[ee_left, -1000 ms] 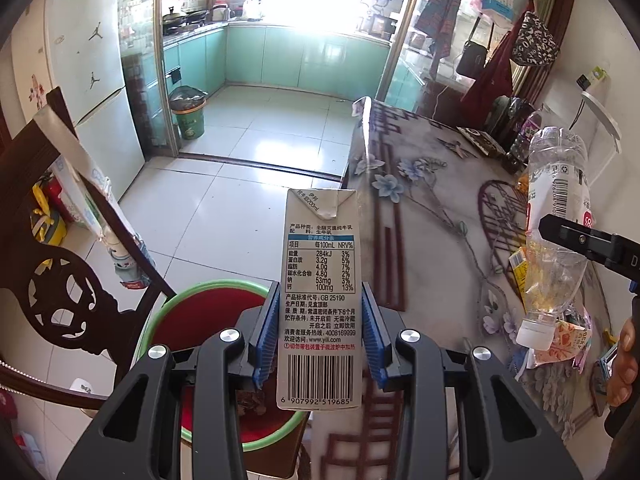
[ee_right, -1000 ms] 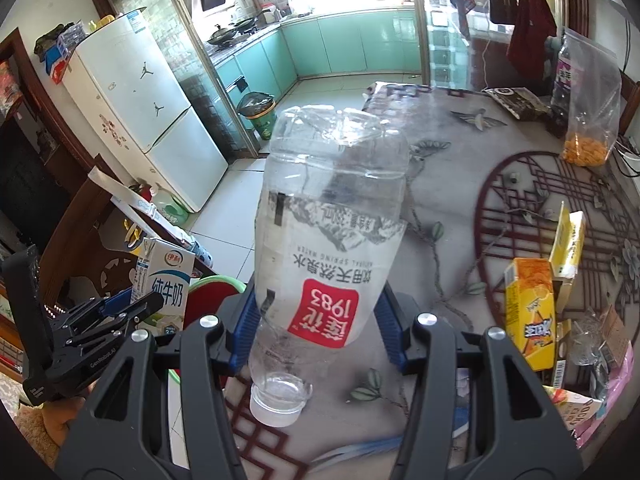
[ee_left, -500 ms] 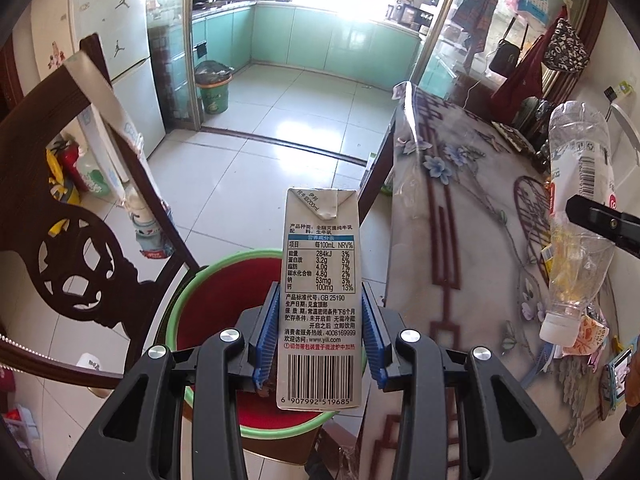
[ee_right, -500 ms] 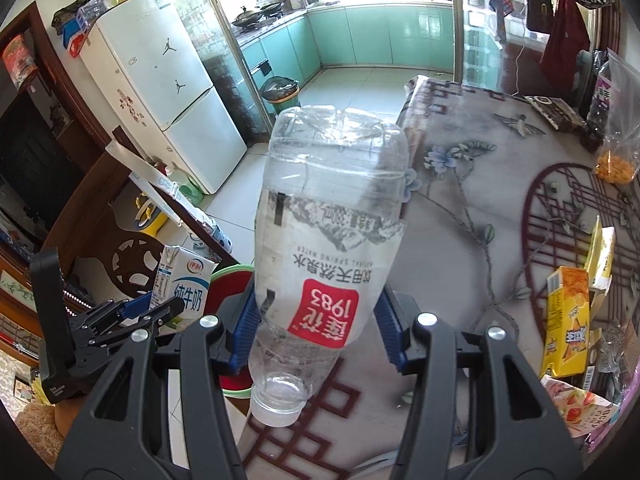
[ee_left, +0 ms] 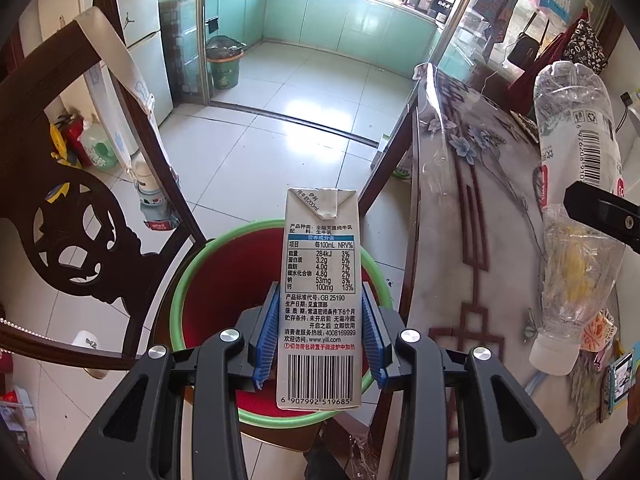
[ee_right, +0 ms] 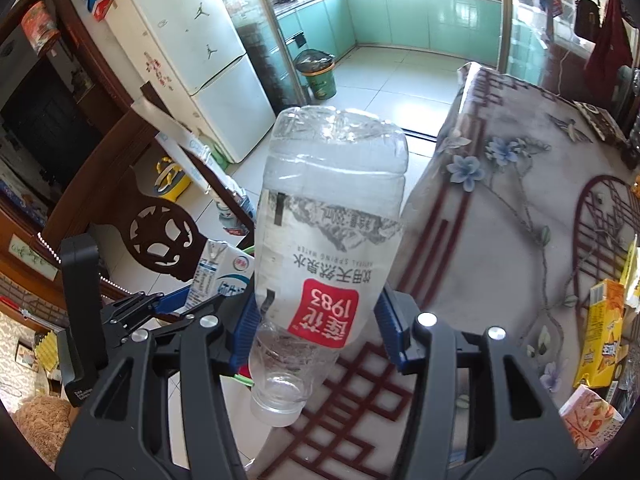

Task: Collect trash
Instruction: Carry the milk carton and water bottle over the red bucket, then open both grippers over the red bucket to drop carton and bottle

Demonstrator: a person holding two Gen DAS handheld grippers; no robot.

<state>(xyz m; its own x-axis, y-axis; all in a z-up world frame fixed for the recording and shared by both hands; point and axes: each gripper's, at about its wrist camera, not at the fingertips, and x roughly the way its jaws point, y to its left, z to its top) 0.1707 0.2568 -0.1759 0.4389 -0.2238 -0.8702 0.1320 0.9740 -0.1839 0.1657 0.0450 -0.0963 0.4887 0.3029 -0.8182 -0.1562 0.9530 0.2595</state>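
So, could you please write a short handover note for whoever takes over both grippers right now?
Left gripper: shut on the milk carton, held over the green-rimmed red bin.
Right gripper: shut on the empty water bottle, cap end down, over the table edge beside the bin.
Done: both items picked up.
Left: drop both in the bin; the yellow box and wrappers remain on the table.

A lived-in home — a dining area opening onto a kitchen. A floral-patterned tabletop [ee_right: 500, 208] stands beside a carved dark wooden chair [ee_left: 68, 200]; past a glass sliding door [ee_left: 184, 36], teal kitchen cabinets [ee_left: 340, 20], a white two-door fridge [ee_right: 192, 52] and a pale tiled floor [ee_left: 288, 100] — bags hang on the wall [ee_left: 580, 44].
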